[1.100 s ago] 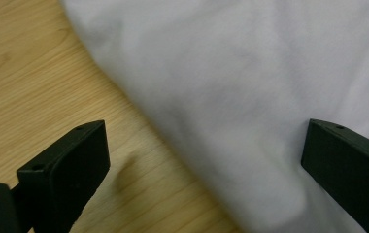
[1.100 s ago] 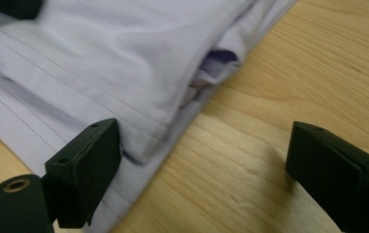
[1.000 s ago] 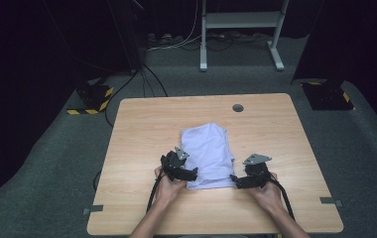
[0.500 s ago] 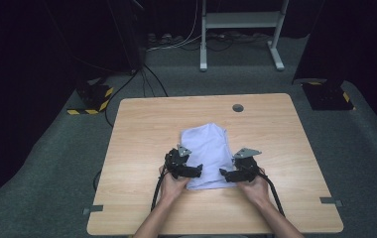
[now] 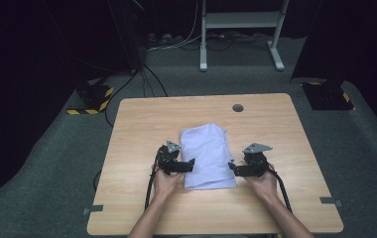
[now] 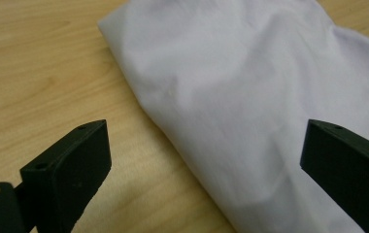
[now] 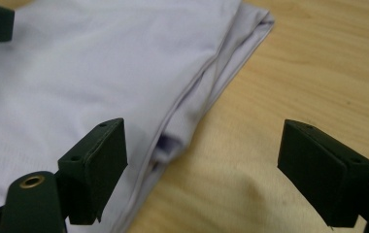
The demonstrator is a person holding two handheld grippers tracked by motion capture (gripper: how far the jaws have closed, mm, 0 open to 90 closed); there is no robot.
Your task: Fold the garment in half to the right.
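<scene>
A folded pale lilac cloth (image 5: 208, 156) lies in the middle of a light wooden table (image 5: 137, 119), just below the centre of the high view, with a gripper at each of its long sides. At the cloth's left edge, the left gripper (image 5: 190, 165) is held in the person's left hand (image 5: 165, 179); in the left gripper view its two black jaws stand wide apart, the left one over bare wood and the right one over the cloth (image 6: 250, 92), which fills the upper right of that frame. Nothing is pinched between them. At the cloth's right edge, the right gripper (image 5: 232, 167) sits in the right hand (image 5: 262, 183). Its jaws, which have just been closing a little, remain well apart: in the right gripper view the left jaw hangs over the cloth's layered edge (image 7: 182, 121) and the right jaw over bare tabletop. Whether that left jaw touches the fabric cannot be told.
</scene>
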